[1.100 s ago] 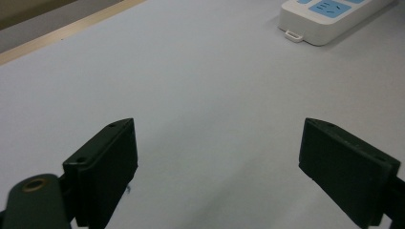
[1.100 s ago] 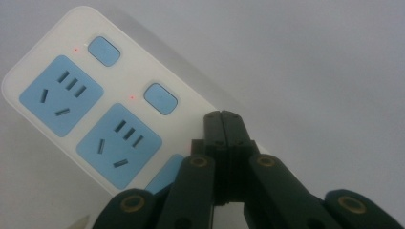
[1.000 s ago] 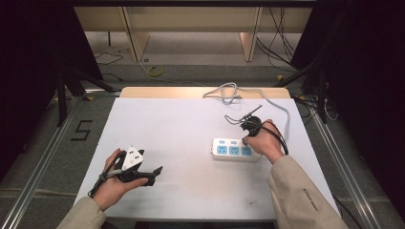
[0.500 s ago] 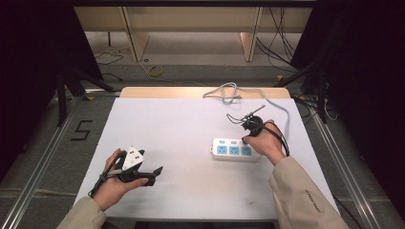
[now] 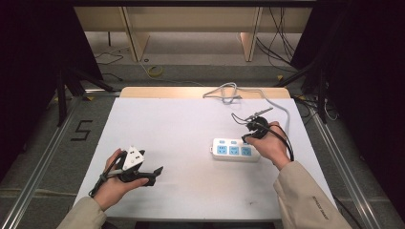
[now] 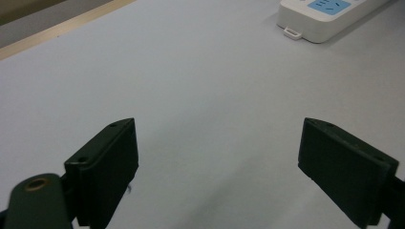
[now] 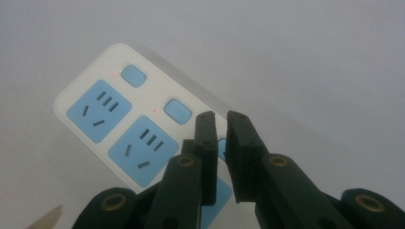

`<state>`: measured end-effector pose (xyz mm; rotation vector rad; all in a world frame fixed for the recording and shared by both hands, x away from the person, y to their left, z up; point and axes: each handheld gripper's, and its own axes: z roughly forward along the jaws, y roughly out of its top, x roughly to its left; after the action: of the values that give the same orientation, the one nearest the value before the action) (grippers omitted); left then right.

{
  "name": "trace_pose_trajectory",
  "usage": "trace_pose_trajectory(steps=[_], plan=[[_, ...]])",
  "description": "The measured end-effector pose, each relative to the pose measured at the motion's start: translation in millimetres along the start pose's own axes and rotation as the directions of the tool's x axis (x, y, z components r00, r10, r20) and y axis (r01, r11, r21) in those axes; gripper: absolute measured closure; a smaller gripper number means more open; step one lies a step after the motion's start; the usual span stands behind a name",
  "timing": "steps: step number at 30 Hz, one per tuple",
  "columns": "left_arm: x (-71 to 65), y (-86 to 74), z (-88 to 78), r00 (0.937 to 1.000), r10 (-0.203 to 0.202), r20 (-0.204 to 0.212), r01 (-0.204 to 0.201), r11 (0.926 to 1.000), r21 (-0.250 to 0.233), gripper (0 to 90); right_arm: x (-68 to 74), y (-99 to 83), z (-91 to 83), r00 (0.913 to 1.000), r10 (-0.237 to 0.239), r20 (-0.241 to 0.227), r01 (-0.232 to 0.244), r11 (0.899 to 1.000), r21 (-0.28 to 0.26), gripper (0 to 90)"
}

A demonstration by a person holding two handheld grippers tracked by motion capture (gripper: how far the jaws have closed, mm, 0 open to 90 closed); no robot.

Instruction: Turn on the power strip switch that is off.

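The right gripper [image 5: 251, 135] is held over the far right end of the white power strip [image 5: 235, 149], which lies flat on the right half of the white table [image 5: 191, 124], just in front of the right hand [image 5: 268, 145]. In the right gripper view its jaws are seen nearly together, with only a narrow slit between the pads [image 7: 206, 143], and they have just been opening slightly. Nothing is clamped between them. The tips are placed above the third blue button of the power strip [image 7: 119, 129]; whether the button is touched cannot be told. Two blue sockets and two blue buttons are seen left of the jaws in that view. The strip's white cord [image 5: 229, 91] is run to the far table edge, where it is looped.

The left gripper [image 5: 143, 172] is held low over the near left part of the table by the left hand [image 5: 117, 183], well apart from the strip. In the left gripper view its jaws are spread wide, and only bare table surface is seen between them; nothing is held or touched. The near end of the power strip [image 6: 325, 16] is seen at the upper right of that view.
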<state>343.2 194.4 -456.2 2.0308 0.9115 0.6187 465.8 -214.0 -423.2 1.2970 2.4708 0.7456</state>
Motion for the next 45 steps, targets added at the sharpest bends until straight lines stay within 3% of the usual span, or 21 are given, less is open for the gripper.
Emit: trace_pose_trajectory(steps=[22, 32, 45], plan=[[-0.7, 0.3, -0.1, 1.0, 0.005, 0.001, -0.005, 1.0, 0.0, 13.4, 0.0, -16.9, -21.5, 0.9995, 0.0, -0.031, -0.003, 0.994, -0.111, 69.9], [-1.3, 0.7, -0.1, 1.0, -0.001, 0.001, 0.001, 1.0, -0.008, 13.3, 0.8, -28.6, -27.0, 0.9986, -0.004, -0.053, -0.003, 0.993, -0.121, 64.2], [-1.3, 1.0, 0.0, 1.0, -0.001, 0.001, 0.001, 0.9999, -0.01, 13.5, 7.0, -42.1, -35.4, 0.9975, -0.003, -0.071, -0.011, 0.983, -0.185, 60.4]])
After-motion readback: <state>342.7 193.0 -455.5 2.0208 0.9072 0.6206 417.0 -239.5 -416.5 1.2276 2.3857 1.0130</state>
